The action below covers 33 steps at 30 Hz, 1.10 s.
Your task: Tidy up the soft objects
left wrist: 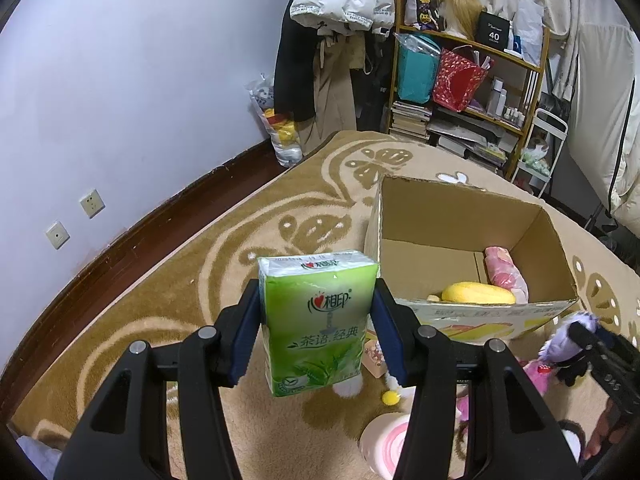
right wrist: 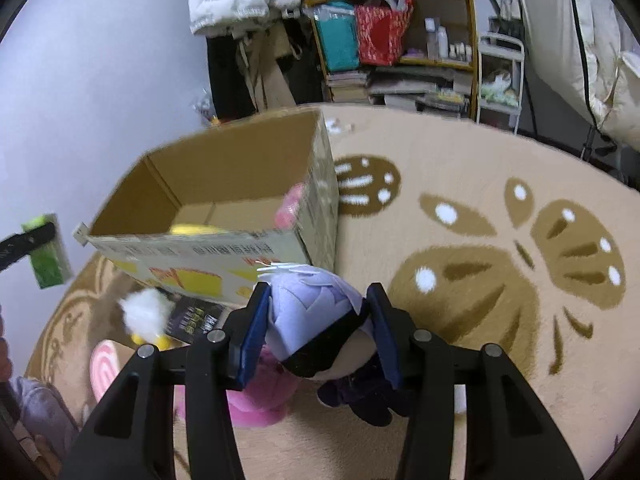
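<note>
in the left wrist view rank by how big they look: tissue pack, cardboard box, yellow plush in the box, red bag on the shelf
1. cardboard box
2. tissue pack, though it is held right at the camera by the left gripper, so it looks inflated
3. and 4. yellow plush and red bag look close; the bag is far away, so no firm order.

Green tissue pack (left wrist: 318, 320) upright between left gripper (left wrist: 318, 334) jaws — open cardboard box (left wrist: 460, 216) just beyond, on patterned rug (left wrist: 224, 240)
</note>
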{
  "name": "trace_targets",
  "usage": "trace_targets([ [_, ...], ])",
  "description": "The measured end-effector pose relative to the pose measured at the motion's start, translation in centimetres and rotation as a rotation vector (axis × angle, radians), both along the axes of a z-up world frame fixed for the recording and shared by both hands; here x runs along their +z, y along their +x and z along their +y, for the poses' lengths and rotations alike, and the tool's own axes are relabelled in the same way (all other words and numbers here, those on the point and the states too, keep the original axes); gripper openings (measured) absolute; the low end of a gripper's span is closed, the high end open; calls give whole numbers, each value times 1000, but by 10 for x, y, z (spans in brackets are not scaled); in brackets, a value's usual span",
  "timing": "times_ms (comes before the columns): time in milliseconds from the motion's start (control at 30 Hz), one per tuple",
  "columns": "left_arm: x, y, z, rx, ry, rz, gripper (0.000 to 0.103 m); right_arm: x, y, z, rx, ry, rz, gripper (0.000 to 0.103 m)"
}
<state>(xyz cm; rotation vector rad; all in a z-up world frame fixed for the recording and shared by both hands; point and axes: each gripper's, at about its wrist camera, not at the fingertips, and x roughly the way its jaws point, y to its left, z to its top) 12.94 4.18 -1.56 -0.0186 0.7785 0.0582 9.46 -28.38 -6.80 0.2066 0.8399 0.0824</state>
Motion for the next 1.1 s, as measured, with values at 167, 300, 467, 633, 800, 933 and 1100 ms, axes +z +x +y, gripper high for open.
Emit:
trace_targets([
  [167, 10, 0, -7, -18, 29, -39, 52, 32, -11, 8, 20, -8, -83, 51],
  [300, 16, 6, -14, -28, 52, -57, 52, 57, -15, 16, 40, -17, -147, 51],
  [467, 18, 8, -21, -41, 64, -65, 52, 73, -15, 22, 54, -20, -190, 52],
  [633, 21, 9, -24, -49, 63, -66, 52, 70, -14, 18, 59, 50, -179, 52],
  [800, 24, 11, -23, -51, 45, -67, 52, 83, -14, 20, 74, 72, -210, 52],
  [933, 27, 12, -25, -54, 52, -77, 52, 90, -9, 19, 85, 105, -215, 52],
  [1100, 31, 15, -26, -62, 39, -79, 52, 88, -3, 16, 67, 139, -203, 52],
])
